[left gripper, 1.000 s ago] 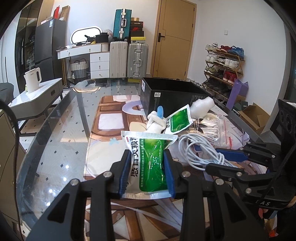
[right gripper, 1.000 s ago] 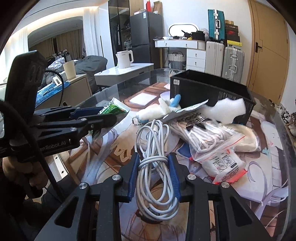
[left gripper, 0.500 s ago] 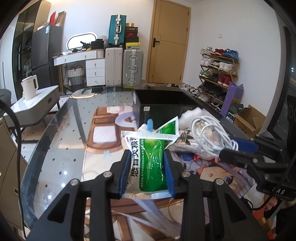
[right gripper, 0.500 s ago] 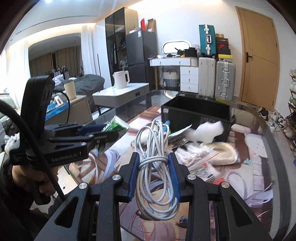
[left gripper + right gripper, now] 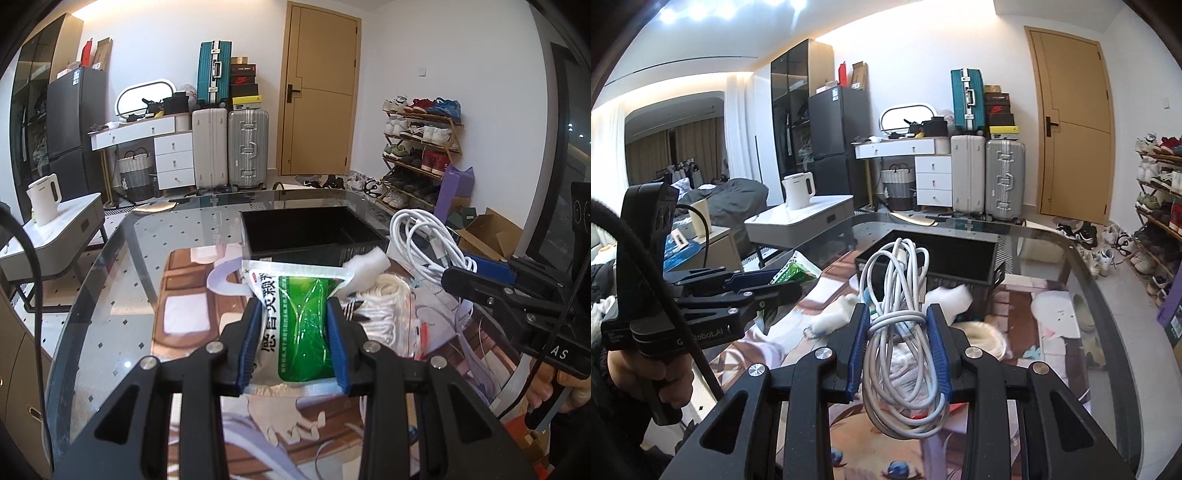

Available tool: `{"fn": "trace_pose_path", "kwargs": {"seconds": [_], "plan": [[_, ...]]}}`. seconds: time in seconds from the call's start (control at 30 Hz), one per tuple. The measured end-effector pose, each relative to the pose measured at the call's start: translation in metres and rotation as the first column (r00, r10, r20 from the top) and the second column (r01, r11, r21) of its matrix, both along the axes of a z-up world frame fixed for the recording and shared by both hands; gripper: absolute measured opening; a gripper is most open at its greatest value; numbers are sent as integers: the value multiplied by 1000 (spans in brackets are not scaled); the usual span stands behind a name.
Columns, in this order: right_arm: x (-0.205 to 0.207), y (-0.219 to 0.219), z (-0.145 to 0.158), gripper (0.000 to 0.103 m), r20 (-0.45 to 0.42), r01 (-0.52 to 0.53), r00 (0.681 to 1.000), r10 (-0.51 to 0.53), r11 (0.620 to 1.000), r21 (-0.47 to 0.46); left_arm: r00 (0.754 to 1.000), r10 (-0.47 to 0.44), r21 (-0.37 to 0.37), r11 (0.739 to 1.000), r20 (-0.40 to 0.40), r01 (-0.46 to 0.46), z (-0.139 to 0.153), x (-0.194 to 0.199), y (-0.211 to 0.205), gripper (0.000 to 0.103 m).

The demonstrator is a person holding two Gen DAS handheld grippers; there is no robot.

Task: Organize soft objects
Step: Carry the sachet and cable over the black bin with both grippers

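Observation:
My left gripper (image 5: 293, 341) is shut on a green and silver pouch (image 5: 301, 325) and holds it above the glass table (image 5: 110, 295). My right gripper (image 5: 897, 349) is shut on a coiled white cable (image 5: 901, 332), lifted above the table. That cable also shows at the right of the left wrist view (image 5: 424, 243). An open black box (image 5: 310, 230) stands on the table ahead of both grippers; it also shows in the right wrist view (image 5: 945, 258). A white foam piece (image 5: 367, 266) and a white rope coil in a clear bag (image 5: 384, 306) lie in front of the box.
A printed mat (image 5: 192, 295) covers the table's middle. A grey side table with a white kettle (image 5: 44, 199) stands to the left. Suitcases (image 5: 229, 147), a door and a shoe rack (image 5: 421, 147) line the far wall. A cardboard box (image 5: 487, 236) sits on the floor at right.
Both grippers have risen and tilted, with the pouch and cable still held. The cable came up off the pile; the black box's inside now shows from above.

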State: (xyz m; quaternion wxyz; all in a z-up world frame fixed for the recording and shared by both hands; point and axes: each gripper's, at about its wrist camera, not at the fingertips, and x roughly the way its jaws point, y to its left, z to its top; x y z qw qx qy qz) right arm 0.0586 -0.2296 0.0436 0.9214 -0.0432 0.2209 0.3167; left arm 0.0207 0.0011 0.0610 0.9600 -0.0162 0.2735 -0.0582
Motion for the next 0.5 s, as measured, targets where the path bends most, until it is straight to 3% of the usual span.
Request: {"fn": "trace_pose_path", "kwargs": {"seconds": [0.5], "plan": [[43,-5,9,32,5,37,999,-37,999,15,1000,2,6,1000,4,-2,9,45,-4,33]]}}
